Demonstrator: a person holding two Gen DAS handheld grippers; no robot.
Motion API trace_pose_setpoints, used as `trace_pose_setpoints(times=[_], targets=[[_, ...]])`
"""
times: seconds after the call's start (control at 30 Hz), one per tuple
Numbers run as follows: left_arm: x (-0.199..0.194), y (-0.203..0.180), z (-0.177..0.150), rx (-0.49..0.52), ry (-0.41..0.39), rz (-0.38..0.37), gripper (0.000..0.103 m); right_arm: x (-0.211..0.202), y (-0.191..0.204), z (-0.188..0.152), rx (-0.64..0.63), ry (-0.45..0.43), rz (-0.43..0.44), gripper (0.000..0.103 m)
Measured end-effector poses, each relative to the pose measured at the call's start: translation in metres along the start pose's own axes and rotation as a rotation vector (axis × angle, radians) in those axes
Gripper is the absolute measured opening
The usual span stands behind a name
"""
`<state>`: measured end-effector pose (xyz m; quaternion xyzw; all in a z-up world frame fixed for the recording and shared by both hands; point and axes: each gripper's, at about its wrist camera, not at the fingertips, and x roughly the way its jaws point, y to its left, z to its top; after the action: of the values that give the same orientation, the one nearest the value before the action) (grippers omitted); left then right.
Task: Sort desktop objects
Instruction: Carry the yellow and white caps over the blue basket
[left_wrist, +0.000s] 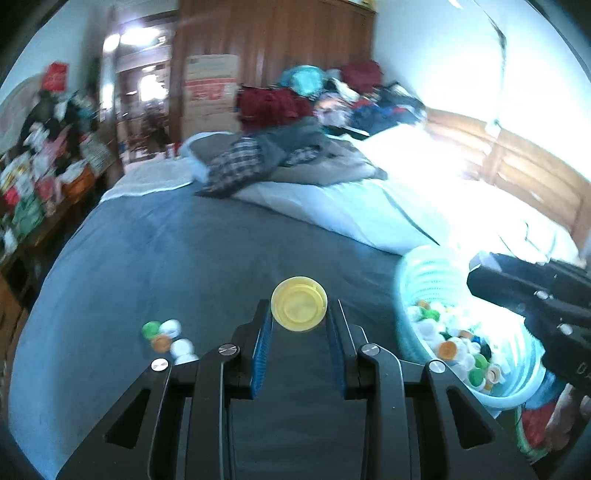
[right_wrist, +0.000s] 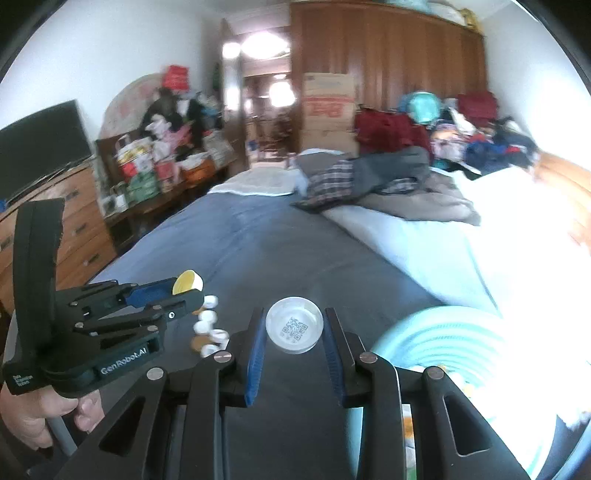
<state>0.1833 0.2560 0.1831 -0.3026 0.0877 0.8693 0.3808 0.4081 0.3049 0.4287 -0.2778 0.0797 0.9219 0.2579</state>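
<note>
Holding one cap per tool right now. Your left gripper (left_wrist: 299, 314) pinches a yellow cap (left_wrist: 299, 303) edge to edge, centre-low in the left view, with the blue pads on opposite sides of the rim. Your right gripper (right_wrist: 294, 326) pinches a clear cap (right_wrist: 294, 325) the same way, centre-low in the right view; a printed code shows inside it.

Both caps hang above the grey blanket (left_wrist: 184, 251), not resting on it. A small loose pile of caps (left_wrist: 168, 339) (green, orange, white) sits lower left in the left view. The teal basket (left_wrist: 424, 273) full of mixed caps is at lower right, near the right tool's body.

Handling, my read: these are light, stiff, smooth plastic. Grip looks fine across the diameter, but only the pad tips hold, so a quick swing or roll could flip a cap out. The thin skirt may flex if you squeeze harder, so don't.

For further picks, take caps by the rim across the widest part, pads flat to the wall. Soft bedding means caps may tilt or sink when pressed, so come in shallow.
</note>
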Motion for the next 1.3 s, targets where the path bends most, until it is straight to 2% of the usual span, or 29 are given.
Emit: trace_pose_setpoints(times=[0.23,0.53,0.77,1.07,1.3], targets=[[0.015,-0.073,0.013,0.123,0.022,-0.051,0.025,-0.031,-0.06,-0.016,0.084,-0.019,-0.086,0.033],[0.033,-0.132,0.016,0.201,0.057,-0.098,0.025,-0.055,-0.124,-0.041,0.164,-0.011,-0.16,0.033],[0.048,-0.16,0.012,0.233,0.099,-0.125,0.025,-0.06,-0.154,-0.056,0.201,0.005,-0.175,0.033],[0.052,-0.182,0.01,0.257,0.113,-0.141,0.025,-0.056,-0.167,-0.064,0.223,0.014,-0.173,0.033],[0.056,-0.185,0.012,0.265,0.117,-0.149,0.025,-0.053,-0.168,-0.066,0.226,0.017,-0.168,0.033]])
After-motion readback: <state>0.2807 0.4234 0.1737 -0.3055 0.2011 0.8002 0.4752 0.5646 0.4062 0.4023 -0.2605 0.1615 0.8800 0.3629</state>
